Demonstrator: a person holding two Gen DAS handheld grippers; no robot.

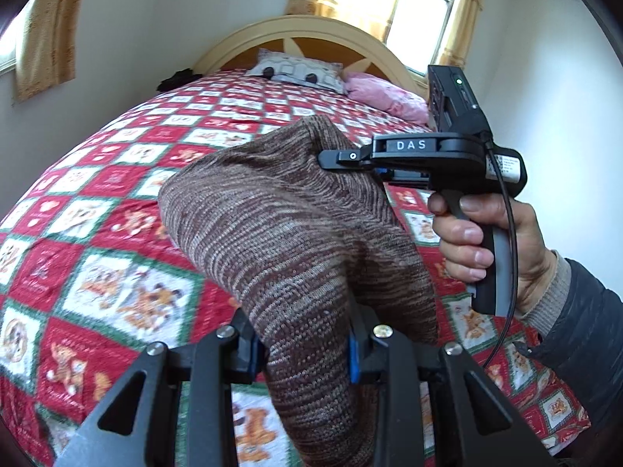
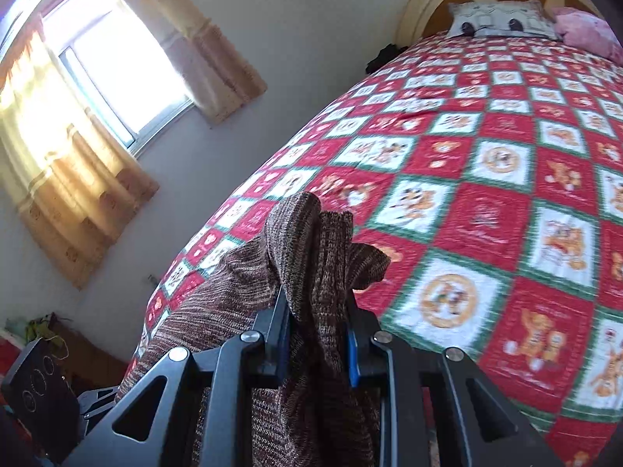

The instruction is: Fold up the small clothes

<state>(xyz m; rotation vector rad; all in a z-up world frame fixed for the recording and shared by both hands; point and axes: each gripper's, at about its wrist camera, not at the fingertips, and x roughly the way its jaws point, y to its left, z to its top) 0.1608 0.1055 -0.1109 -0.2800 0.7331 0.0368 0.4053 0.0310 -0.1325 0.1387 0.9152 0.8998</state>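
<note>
A brown marled knit garment (image 1: 280,233) hangs in the air above the bed, stretched between both grippers. My left gripper (image 1: 307,350) is shut on its near part, with the cloth bunched between the blue-padded fingers. My right gripper (image 1: 342,161) shows in the left wrist view at the upper right, shut on the garment's far top edge. In the right wrist view the right gripper (image 2: 317,334) is shut on a bunched fold of the same garment (image 2: 307,257), which rises above the fingertips and drapes down to the left.
A bed with a red, white and green patterned quilt (image 1: 117,202) fills both views. A grey pillow (image 1: 296,70) and a pink pillow (image 1: 385,95) lie by the wooden headboard (image 1: 311,31). Curtained windows (image 2: 117,62) are in the walls. A dark item (image 2: 383,56) sits at the bed's far left edge.
</note>
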